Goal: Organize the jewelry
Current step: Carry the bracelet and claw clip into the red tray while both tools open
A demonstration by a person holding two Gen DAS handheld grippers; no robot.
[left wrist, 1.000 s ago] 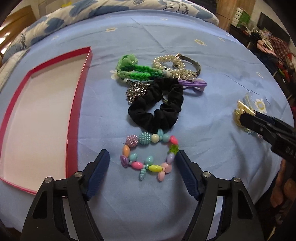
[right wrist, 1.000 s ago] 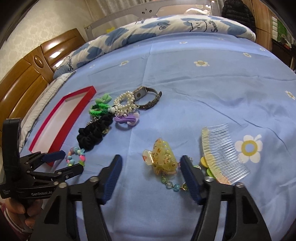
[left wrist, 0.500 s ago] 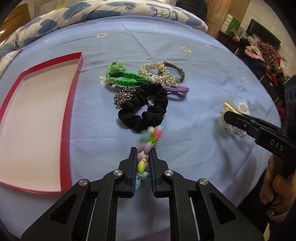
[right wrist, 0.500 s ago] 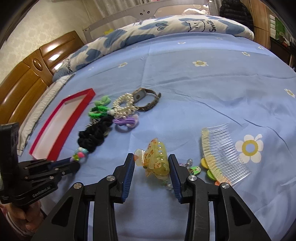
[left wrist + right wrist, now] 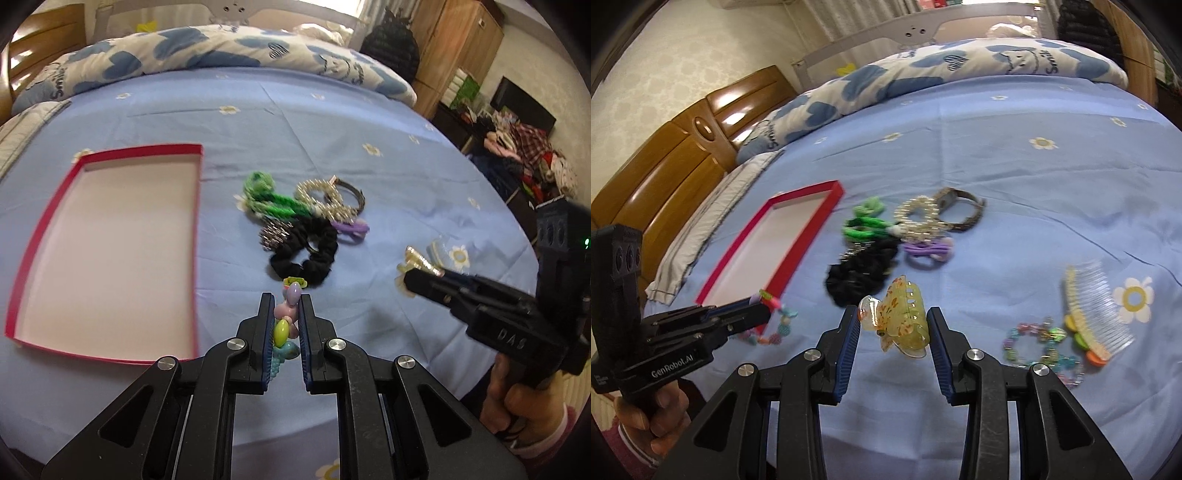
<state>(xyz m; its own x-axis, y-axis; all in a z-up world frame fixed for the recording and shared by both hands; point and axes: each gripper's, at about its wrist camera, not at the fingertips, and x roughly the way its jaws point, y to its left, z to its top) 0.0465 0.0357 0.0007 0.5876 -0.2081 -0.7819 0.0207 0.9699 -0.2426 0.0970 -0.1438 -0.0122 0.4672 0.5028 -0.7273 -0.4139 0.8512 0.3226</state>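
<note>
My left gripper (image 5: 287,301) is shut on the colourful bead bracelet (image 5: 285,322) and holds it above the blue bedsheet; in the right wrist view the bracelet (image 5: 774,323) dangles from it. My right gripper (image 5: 892,314) is shut on the yellow claw hair clip (image 5: 899,321), lifted off the sheet; it shows in the left wrist view (image 5: 419,260) too. The red shallow box (image 5: 107,251) lies open to the left. A pile with a black scrunchie (image 5: 310,254), green braid (image 5: 275,205), pearl bracelet (image 5: 325,197) and purple tie (image 5: 351,227) lies in the middle.
A clear hair comb (image 5: 1097,310) and a small glass-bead bracelet (image 5: 1041,343) lie on the sheet at the right. A blue-patterned pillow (image 5: 923,74) and the wooden headboard (image 5: 665,155) are at the back. Clutter stands beyond the bed's right edge (image 5: 517,155).
Both grippers closed on their items, the left on the bead bracelet and the right on the hair clip, and lifted them off the sheet. The views now sit higher.
</note>
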